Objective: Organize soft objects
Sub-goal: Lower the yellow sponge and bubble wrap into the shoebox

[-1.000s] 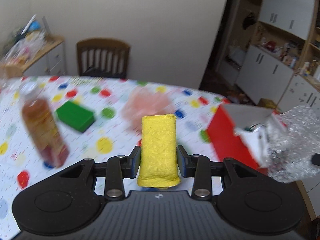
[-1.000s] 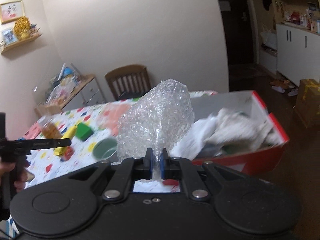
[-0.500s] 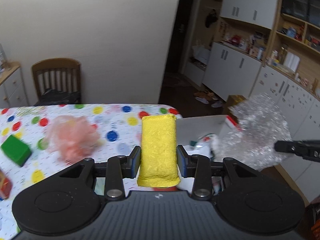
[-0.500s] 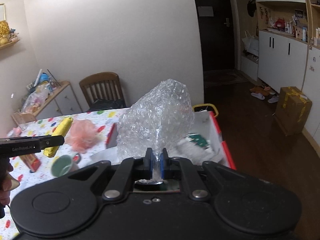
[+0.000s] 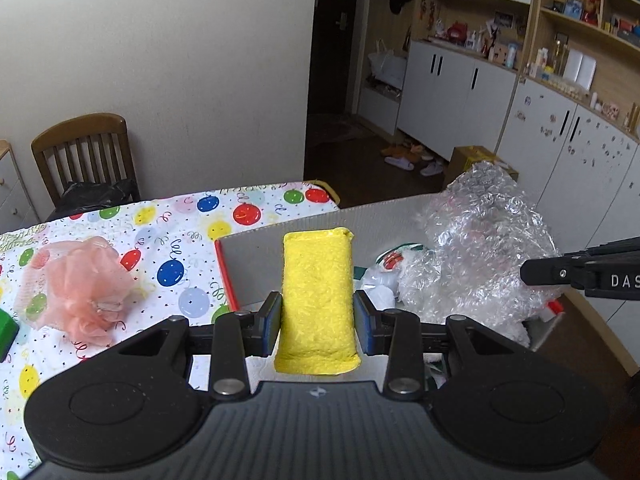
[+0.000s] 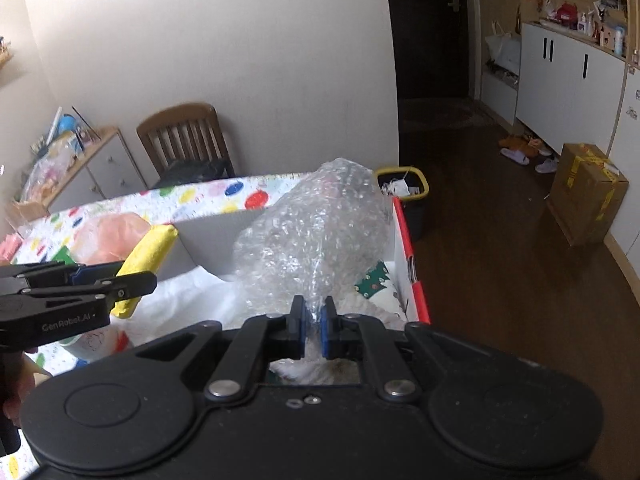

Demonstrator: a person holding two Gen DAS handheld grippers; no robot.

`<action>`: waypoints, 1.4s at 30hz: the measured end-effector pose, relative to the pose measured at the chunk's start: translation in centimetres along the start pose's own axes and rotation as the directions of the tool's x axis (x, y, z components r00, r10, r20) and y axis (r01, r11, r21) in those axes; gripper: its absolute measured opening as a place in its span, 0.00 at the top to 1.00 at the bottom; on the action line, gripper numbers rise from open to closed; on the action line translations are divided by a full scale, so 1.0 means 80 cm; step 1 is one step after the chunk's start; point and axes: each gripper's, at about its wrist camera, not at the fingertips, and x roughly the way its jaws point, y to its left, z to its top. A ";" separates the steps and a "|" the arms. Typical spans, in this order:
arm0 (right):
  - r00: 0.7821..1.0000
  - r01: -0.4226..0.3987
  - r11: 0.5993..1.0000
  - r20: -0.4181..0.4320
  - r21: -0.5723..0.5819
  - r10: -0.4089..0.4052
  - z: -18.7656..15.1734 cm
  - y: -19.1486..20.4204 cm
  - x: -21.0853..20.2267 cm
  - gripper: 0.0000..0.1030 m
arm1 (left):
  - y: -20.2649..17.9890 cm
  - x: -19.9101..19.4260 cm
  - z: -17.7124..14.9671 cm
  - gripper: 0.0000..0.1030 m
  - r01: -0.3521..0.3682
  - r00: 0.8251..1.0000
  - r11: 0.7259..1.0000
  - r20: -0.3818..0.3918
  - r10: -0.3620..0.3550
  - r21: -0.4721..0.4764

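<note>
My left gripper [image 5: 318, 320] is shut on a yellow sponge [image 5: 317, 296] and holds it upright over the near left part of the red-sided cardboard box [image 5: 256, 256]. My right gripper [image 6: 313, 326] is shut on a wad of clear bubble wrap [image 6: 316, 232] and holds it over the box [image 6: 404, 240]. The bubble wrap also shows in the left wrist view [image 5: 480, 248], and the sponge in the right wrist view [image 6: 146, 260]. White cloths [image 6: 188, 300] lie inside the box. A pink mesh bath pouf [image 5: 76, 288] lies on the table left of the box.
The table has a white cloth with coloured dots [image 5: 192, 224]. A green block [image 5: 6, 332] sits at its left edge. A wooden chair [image 5: 84, 156] stands behind. A yellow-rimmed bin [image 6: 404, 188] and a cardboard carton [image 6: 584, 192] stand on the floor to the right.
Both grippers have swung right, from the table over to the box, and come lower above it. The sponge and the bubble wrap stay gripped.
</note>
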 end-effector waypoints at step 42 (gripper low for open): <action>0.998 0.003 0.998 -0.061 -0.058 -0.007 -0.006 -0.003 0.026 0.48 | -0.012 0.058 0.001 0.38 -0.019 0.989 1.000 -0.143 0.021 0.014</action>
